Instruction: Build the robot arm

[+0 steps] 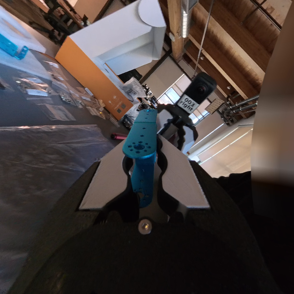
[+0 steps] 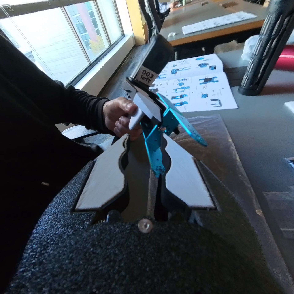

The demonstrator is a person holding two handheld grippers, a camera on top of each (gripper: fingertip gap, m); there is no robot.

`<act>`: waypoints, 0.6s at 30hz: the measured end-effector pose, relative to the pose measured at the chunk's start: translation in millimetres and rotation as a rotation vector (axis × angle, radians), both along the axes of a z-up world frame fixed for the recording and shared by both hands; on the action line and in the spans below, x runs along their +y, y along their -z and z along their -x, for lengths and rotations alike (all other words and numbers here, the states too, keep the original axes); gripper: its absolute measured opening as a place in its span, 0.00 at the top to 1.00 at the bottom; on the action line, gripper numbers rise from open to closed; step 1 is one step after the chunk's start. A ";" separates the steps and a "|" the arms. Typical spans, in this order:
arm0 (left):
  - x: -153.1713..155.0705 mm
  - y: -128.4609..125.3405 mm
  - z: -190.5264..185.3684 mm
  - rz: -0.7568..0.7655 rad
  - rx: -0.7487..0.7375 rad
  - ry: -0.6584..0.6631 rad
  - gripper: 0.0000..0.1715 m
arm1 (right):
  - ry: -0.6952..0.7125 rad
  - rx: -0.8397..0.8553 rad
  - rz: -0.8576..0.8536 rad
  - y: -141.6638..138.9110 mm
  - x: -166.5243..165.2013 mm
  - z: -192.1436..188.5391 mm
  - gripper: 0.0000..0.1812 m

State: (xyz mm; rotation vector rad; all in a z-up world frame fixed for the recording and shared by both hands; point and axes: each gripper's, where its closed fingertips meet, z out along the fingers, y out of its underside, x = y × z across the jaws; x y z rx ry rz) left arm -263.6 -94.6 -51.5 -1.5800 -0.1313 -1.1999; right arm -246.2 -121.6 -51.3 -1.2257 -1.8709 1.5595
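Note:
A blue metal bracket assembly (image 1: 140, 143) with several small holes is clamped in my left gripper (image 1: 140, 141), which is shut on it. In the right wrist view a hand (image 2: 119, 114) holds the left gripper (image 2: 152, 117) above the table. One long flat plate of the assembly (image 2: 183, 117) sticks out to the right. Another leg (image 2: 155, 152) hangs down into the gap between the fingers of my right gripper (image 2: 145, 136). The right jaws stand apart, and the leg lies close to the right finger (image 2: 183, 175). The right gripper also shows in the left wrist view (image 1: 179, 133), just beyond the bracket.
An open instruction booklet (image 2: 195, 85) lies on the grey table (image 2: 246, 127), with a clear plastic sheet (image 2: 214, 143) in front of it. A black textured post (image 2: 267, 47) stands at the right. An orange and white box (image 1: 95, 68), a pink cylinder (image 1: 118, 136) and more blue parts (image 1: 14, 47) are farther off. My left and right fingertips are right by each other. About 30 centimeters separates my left fingertips from the black textured post (image 2: 267, 47).

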 end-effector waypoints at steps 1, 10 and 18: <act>1.5 3.1 4.7 0.024 -0.003 -0.010 0.86 | 0.001 0.023 0.003 -6.0 4.4 -2.9 0.79; -0.2 38.7 21.2 0.333 -0.143 0.070 0.86 | 0.096 0.100 -0.406 14.9 26.5 3.9 0.50; -1.5 53.0 30.7 0.466 -0.113 0.164 0.86 | -0.003 -0.038 -0.541 57.2 7.2 52.4 0.50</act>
